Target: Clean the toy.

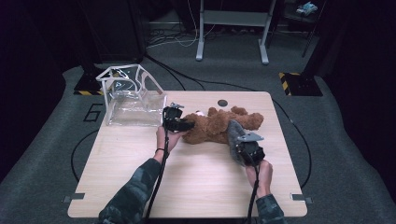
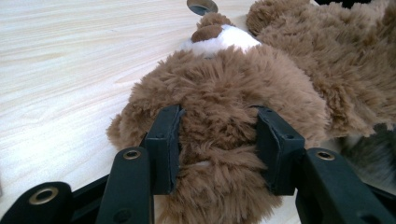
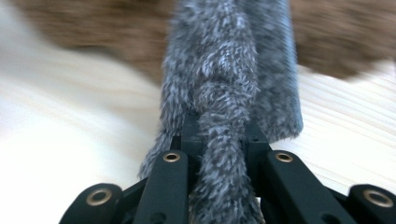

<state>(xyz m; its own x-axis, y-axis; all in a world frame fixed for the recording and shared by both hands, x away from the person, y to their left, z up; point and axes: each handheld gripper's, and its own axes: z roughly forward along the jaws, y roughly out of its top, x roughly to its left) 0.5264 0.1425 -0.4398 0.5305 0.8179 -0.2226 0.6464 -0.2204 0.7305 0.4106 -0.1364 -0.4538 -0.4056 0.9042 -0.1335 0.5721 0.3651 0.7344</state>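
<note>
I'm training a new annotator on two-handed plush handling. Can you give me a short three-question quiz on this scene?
1. True or false: the left hand-held gripper has its jaws around the brown teddy bear.
2. What does the right hand-held gripper pinch: A) a grey plush piece, B) the clear plastic box, C) a cable?
3. On which side of the bear does the clear box stand in the high view?

Key: 1 true, the pads press into the brown fur. 2 A. 3 On its left, toward the far left part of the wooden table.
</note>
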